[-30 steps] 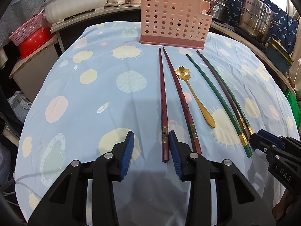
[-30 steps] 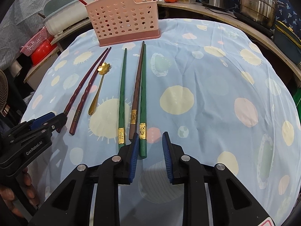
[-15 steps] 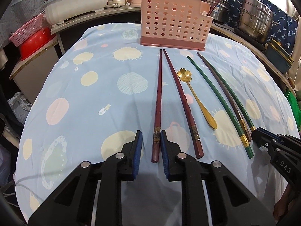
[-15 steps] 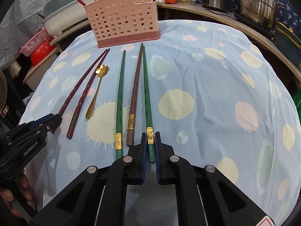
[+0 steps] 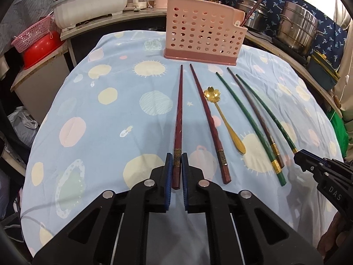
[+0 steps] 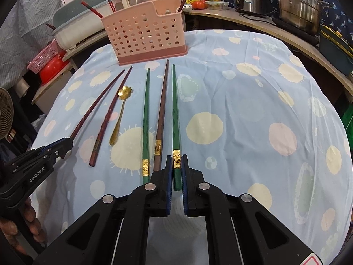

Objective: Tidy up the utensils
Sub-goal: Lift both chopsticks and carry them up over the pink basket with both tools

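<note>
A pink holder [image 5: 204,34] with round holes and a darker pink base stands at the top centre of the left view, on a table under a pale blue cloth [image 5: 106,119] printed with cream, pink and green planets. Behind it, along a curved counter, sit a white tub [image 5: 88,2] and a red bowl [image 5: 39,48] under a pink basket at upper left, and steel pots [image 5: 300,27] at upper right. Nothing lies between the utensils and the holder.

The utensils lie in a loose fan below the holder, tips toward it. At the lower centre of the left view the left gripper [image 5: 176,172] has just been closing and its blue ribbed pads now pinch the thick end of a dark red chopstick [image 5: 179,110], a slim tapered stick with a metal band. Beside it to the right lie a second red chopstick [image 5: 207,119], a gold spoon [image 5: 222,114] with a flower-shaped bowl, then a green chopstick [image 5: 245,112] and a brown chopstick [image 5: 251,106], both gold-banded.

In the right view, lower centre, the right gripper [image 6: 177,172] is clamped on the butt of the outer green chopstick [image 6: 175,110], at its gold band. The brown one lies just left of it, close but apart.
</note>
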Motion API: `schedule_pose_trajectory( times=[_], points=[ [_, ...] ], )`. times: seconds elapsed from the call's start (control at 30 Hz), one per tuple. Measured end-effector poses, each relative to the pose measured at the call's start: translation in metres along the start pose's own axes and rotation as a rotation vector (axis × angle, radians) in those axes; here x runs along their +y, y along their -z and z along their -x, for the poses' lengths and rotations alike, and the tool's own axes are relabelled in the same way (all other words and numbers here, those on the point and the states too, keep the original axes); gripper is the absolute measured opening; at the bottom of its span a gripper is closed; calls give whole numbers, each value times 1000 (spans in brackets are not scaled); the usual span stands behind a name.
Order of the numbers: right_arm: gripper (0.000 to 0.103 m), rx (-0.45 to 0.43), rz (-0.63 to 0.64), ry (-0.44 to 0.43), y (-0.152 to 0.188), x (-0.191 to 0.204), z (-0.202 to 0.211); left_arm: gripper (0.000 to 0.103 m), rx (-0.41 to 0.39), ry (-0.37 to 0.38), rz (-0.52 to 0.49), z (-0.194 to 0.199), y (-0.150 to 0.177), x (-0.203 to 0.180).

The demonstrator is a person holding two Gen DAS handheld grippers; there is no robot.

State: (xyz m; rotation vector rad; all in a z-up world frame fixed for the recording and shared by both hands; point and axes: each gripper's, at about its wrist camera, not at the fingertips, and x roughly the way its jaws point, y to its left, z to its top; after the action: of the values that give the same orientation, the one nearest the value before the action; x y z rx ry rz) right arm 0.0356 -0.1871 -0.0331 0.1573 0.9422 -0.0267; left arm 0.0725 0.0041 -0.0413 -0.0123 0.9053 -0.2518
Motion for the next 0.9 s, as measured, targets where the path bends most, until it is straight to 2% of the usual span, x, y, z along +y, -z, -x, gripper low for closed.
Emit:
schedule_pose_trajectory(
  times=[0.5, 0.9],
  points=[
    [7, -99, -44, -47, -24, -4, 46, 7, -90, 36, 15, 46, -23, -4],
    [7, -210, -61, -81, -57, -5, 89, 7, -178, 59, 14, 83, -52, -8]
  ],
)
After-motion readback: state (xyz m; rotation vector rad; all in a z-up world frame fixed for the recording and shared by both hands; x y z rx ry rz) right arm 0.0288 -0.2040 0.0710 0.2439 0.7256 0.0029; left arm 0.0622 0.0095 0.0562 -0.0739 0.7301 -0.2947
